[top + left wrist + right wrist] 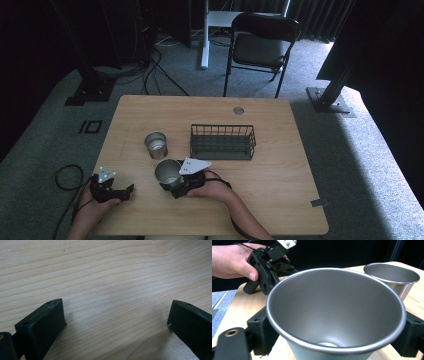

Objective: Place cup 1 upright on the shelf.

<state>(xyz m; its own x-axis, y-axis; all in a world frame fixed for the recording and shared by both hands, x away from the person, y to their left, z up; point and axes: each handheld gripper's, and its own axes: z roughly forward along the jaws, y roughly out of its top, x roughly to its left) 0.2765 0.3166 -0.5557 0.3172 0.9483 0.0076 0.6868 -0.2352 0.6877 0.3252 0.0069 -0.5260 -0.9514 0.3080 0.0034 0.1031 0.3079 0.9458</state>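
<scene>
A metal cup (167, 171) sits between the jaws of my right gripper (169, 177) at the table's front middle. In the right gripper view both black pads (258, 327) press the sides of this cup (332, 305), whose open mouth faces the camera. A second metal cup (156, 144) stands upright just behind it, and shows at the upper right in the right gripper view (392, 273). My left gripper (128, 193) rests at the front left, held by a hand (229, 260). Its jaws are wide apart over bare wood (117, 303).
A dark wire basket (222, 141) stands behind and to the right of the cups. The wooden table (270, 185) has a round grommet (238, 110) near its far edge. A folding chair (262, 42) stands beyond the table. A cable (67, 177) loops on the floor at the left.
</scene>
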